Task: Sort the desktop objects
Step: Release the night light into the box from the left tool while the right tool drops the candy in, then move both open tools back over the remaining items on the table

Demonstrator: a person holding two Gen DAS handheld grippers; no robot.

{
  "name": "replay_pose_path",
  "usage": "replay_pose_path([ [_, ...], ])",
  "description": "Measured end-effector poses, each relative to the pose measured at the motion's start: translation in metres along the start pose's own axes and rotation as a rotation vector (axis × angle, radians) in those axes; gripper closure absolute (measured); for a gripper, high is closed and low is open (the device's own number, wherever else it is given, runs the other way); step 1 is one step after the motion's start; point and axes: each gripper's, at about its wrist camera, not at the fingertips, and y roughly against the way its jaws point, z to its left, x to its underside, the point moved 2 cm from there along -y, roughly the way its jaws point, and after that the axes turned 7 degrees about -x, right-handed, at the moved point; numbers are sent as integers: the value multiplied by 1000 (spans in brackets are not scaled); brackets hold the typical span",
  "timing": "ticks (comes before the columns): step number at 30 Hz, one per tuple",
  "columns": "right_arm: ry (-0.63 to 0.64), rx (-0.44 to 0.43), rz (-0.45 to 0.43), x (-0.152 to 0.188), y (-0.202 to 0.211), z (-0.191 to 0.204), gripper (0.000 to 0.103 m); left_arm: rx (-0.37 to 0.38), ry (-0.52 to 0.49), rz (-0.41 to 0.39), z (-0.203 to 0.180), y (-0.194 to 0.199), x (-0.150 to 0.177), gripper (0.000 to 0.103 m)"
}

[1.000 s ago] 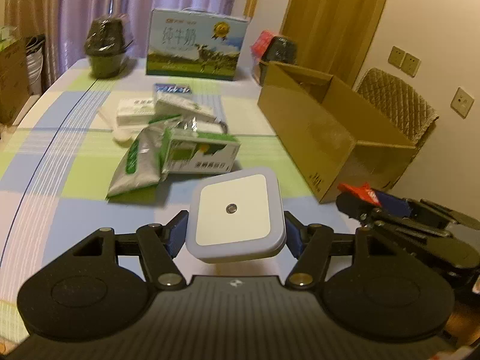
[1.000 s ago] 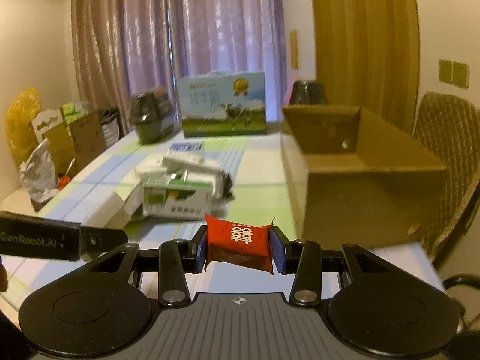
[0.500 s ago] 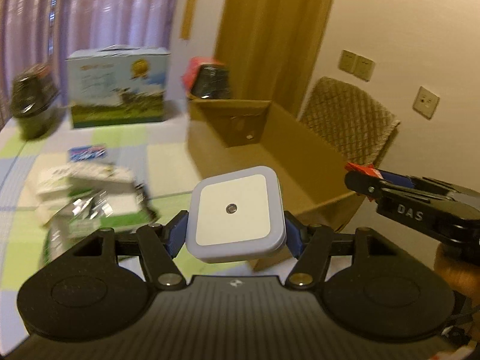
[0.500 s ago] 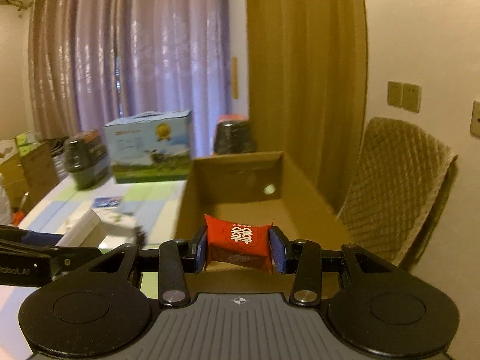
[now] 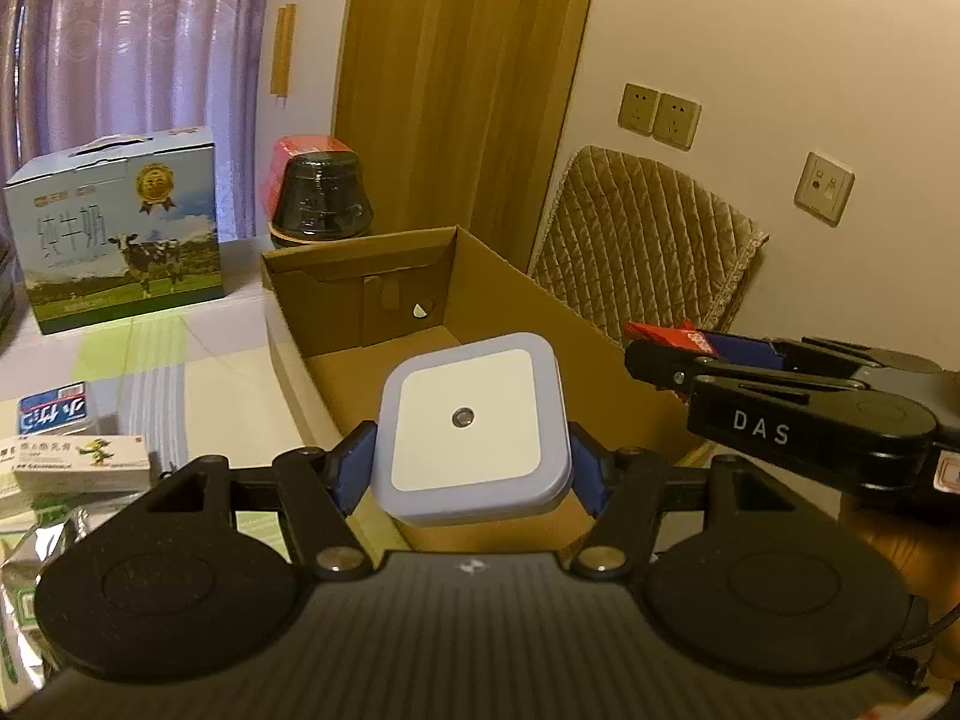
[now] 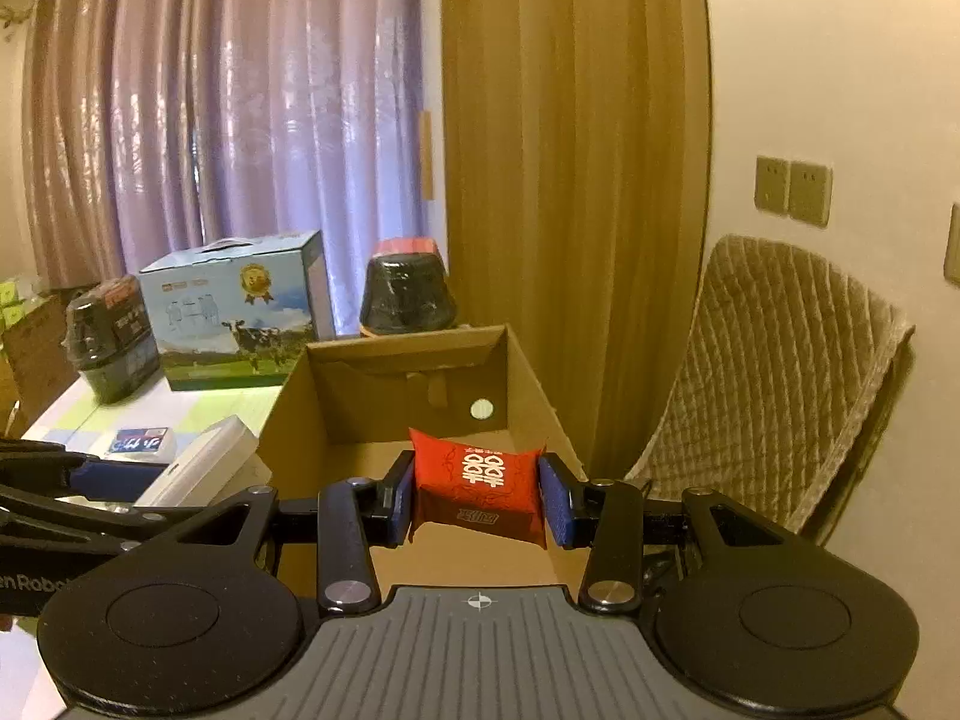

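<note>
The left gripper (image 5: pixel 471 468) clamped its fingers on the square night light (image 5: pixel 471 426); the right gripper (image 6: pixel 478 495) clamped the red packet (image 6: pixel 480 483); both hung over the open cardboard box (image 6: pixel 336 420) at centre frame, straight below

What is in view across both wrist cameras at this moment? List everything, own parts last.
night light: 1, white with lilac rim, clamped in the left gripper over the box
candy packet: 1, red, clamped in the right gripper over the box
cardboard box: 1, brown, open, on the table
milk carton case: 1, blue and green, far side of the table
wrapped jars: 2, black, one behind the box, one left of the milk case
medicine box: 1, white, table at left
tissue pack: 1, blue, table at left
chair: 1, quilted beige, right of the box
curtains: purple and tan, behind
left gripper: black, blue pads
right gripper: black, blue pads
</note>
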Motion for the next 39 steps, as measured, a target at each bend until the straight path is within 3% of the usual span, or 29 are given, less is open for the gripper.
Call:
replay_pose_path([
  [7,-19,5,17,3,-12,-12,63,9,6,7,2,-21,-6,37],
  [19,-35,-33,35,5,-24,-11,63,-33,54,-9,26,-5,-1,34],
  [21,-40,-63,40,5,-28,-11,55,-36,60,-10,29,-2,1,34],
  [22,-45,-73,40,4,-29,-10,43,-38,64,-11,30,-1,2,34],
  [23,-48,-70,32,4,-28,-11,37,-41,68,-13,32,1,4,33],
  [31,-90,-31,-5,1,-7,-18,32,-70,83,-16,48,19,15,28],
  [39,-121,-65,-51,-2,36,0,25,-109,90,-25,66,57,35,23],
])
